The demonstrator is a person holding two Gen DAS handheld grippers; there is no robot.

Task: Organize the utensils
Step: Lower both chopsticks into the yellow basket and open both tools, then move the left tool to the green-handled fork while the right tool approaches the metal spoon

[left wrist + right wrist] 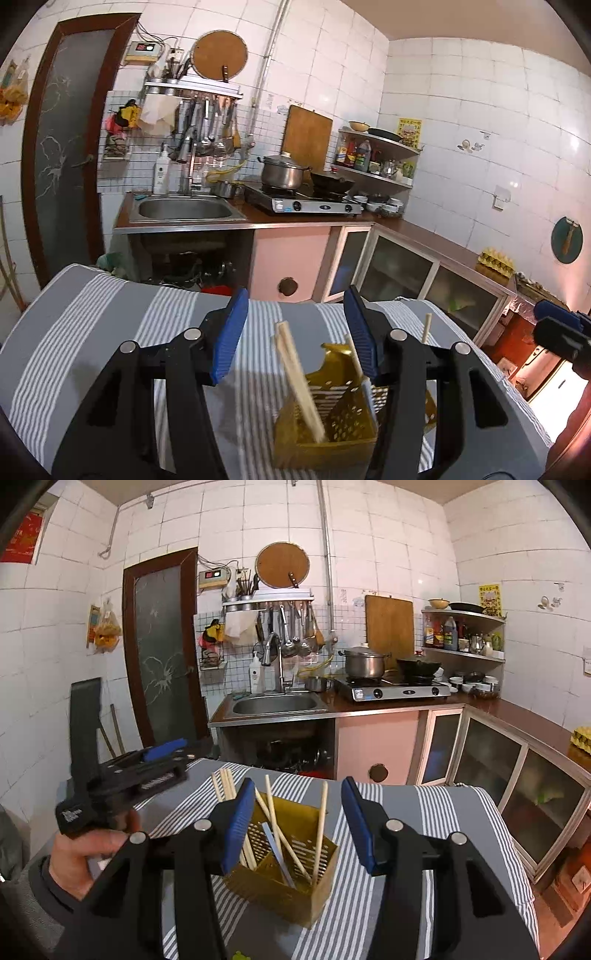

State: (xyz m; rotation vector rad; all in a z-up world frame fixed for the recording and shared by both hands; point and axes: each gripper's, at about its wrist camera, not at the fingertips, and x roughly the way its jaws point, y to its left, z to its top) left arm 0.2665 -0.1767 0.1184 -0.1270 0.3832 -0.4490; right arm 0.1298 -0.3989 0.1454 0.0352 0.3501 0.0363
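The yellow utensil holder [286, 878] stands on the striped tablecloth [436, 812], already holding several chopsticks [275, 829] and a flat metal utensil [277, 853], all leaning at loose angles. Both grippers hover just over it with jaws spread and nothing between them: the right gripper [295, 825] frames the holder, the left gripper [295, 339] likewise. Judging by this, a drop-off looks finished; the next move calls for finding any utensil left outside.
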